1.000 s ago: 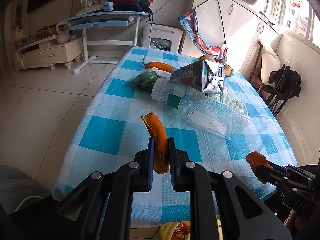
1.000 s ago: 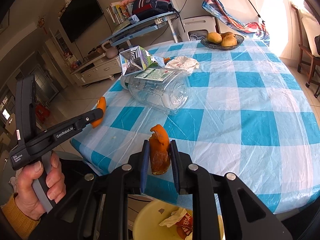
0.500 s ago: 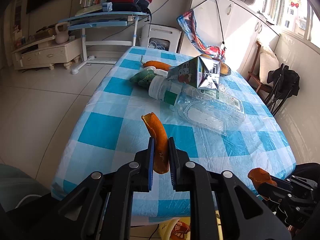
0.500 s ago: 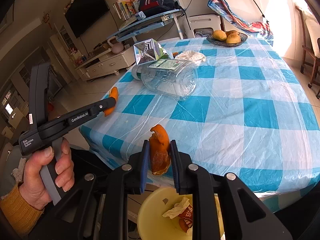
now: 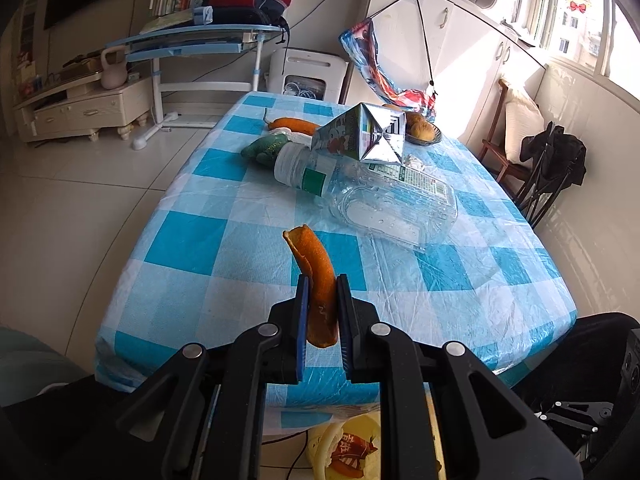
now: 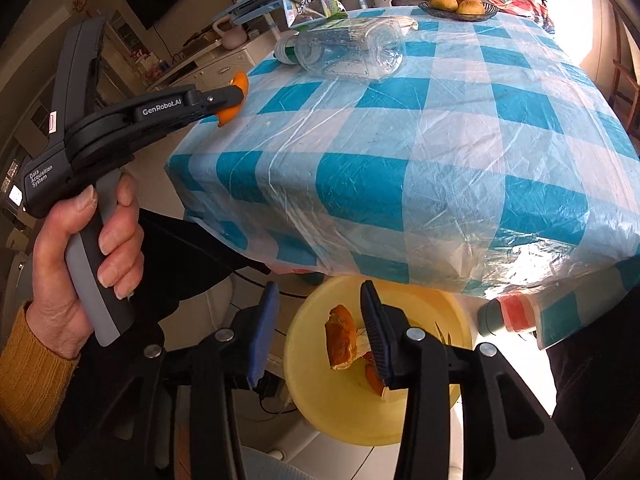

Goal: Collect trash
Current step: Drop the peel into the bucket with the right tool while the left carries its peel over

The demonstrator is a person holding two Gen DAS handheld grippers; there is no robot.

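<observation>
My left gripper is shut on a curved strip of orange peel, held above the near end of the blue-checked table. The right wrist view shows the same gripper in a hand at the table's corner. My right gripper hangs past the table edge over a yellow bin. Its jaws are opening. A second piece of orange peel sits loose between them, close to the right finger and clear of the left one. Other scraps lie in the bin.
On the table lie a clear plastic bottle, a juice carton, a green wrapper, an orange vegetable and a fruit bowl. A chair stands at the right. The yellow bin shows below the table's near edge.
My right gripper moved off the table edge and down over the yellow bin, then opened and let go of its peel. The left gripper drifted back slightly, its peel still clamped.
</observation>
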